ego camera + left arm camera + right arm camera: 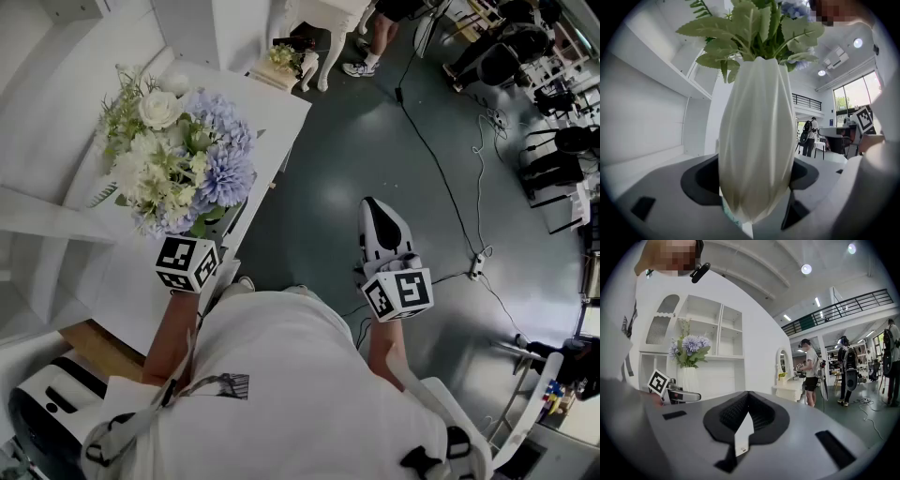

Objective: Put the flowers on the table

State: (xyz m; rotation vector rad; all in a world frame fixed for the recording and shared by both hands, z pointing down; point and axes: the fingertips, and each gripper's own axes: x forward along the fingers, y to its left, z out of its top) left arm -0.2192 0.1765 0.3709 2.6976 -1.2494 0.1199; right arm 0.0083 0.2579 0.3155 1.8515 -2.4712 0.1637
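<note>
The left gripper (754, 201) was squeezing a tall, smooth white vase with twisty ridges (757, 140). Soft blue and white flowers (183, 155) puffed out of it at ten o'clock, over the flat white table (272, 103). The right gripper (745, 427) was pinched together, holding nothing.

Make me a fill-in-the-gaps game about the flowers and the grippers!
The left gripper squeezes a white ____.
The right gripper holds ____.
The person's shirt is ____.
Missing words: vase; nothing; white.
</note>
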